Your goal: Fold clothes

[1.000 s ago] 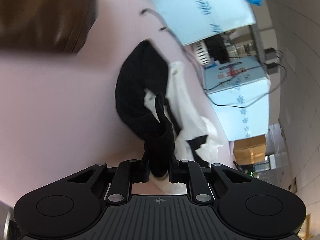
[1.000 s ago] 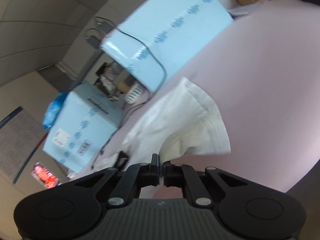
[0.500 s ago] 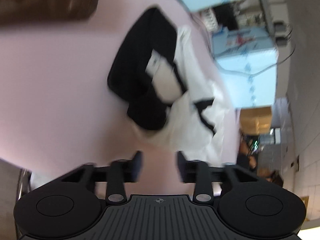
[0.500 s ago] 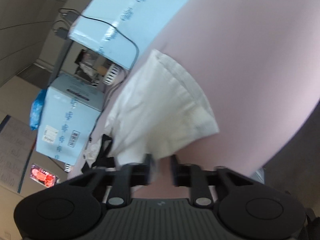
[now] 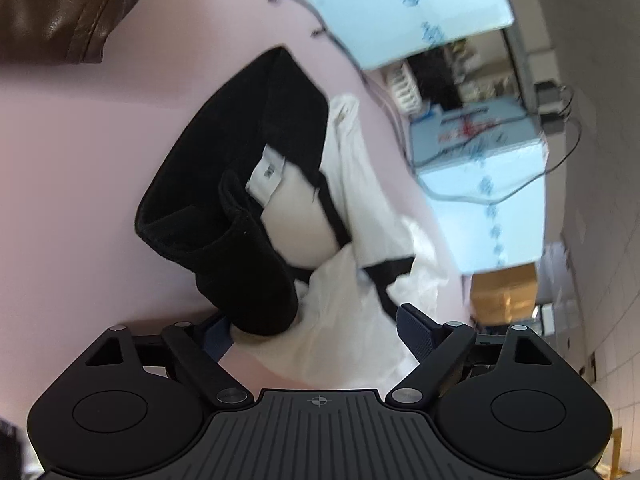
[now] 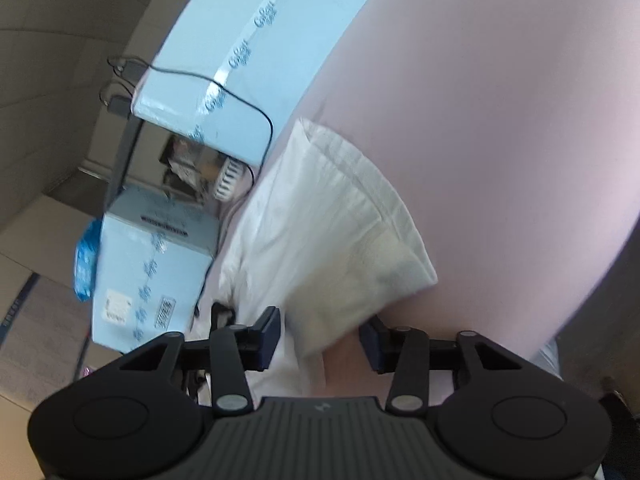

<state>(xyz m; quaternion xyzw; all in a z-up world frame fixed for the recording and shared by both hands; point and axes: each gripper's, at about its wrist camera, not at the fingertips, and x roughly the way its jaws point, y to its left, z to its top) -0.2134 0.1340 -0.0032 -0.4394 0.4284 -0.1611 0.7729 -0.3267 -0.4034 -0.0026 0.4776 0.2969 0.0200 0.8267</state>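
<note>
A white garment with black trim and a black collar part (image 5: 224,204) lies bunched on the pink table (image 5: 80,168); its white body (image 5: 352,320) spreads toward me. My left gripper (image 5: 316,332) is open, jaws wide apart, just above the near edge of the cloth, holding nothing. In the right wrist view the folded white end of the garment (image 6: 332,224) lies on the pink table (image 6: 500,140). My right gripper (image 6: 320,336) is open, its jaws either side of the cloth's near corner without gripping it.
Light blue cartons (image 5: 484,184) with black cables stand along the table's far side; they also show in the right wrist view (image 6: 256,52). A brown leather item (image 5: 64,8) lies at the far left. A cardboard box (image 5: 504,296) sits beyond the table.
Both grippers were shut on the garment a second ago. Both have opened and let the cloth drop onto the table, and both have drawn back slightly.
</note>
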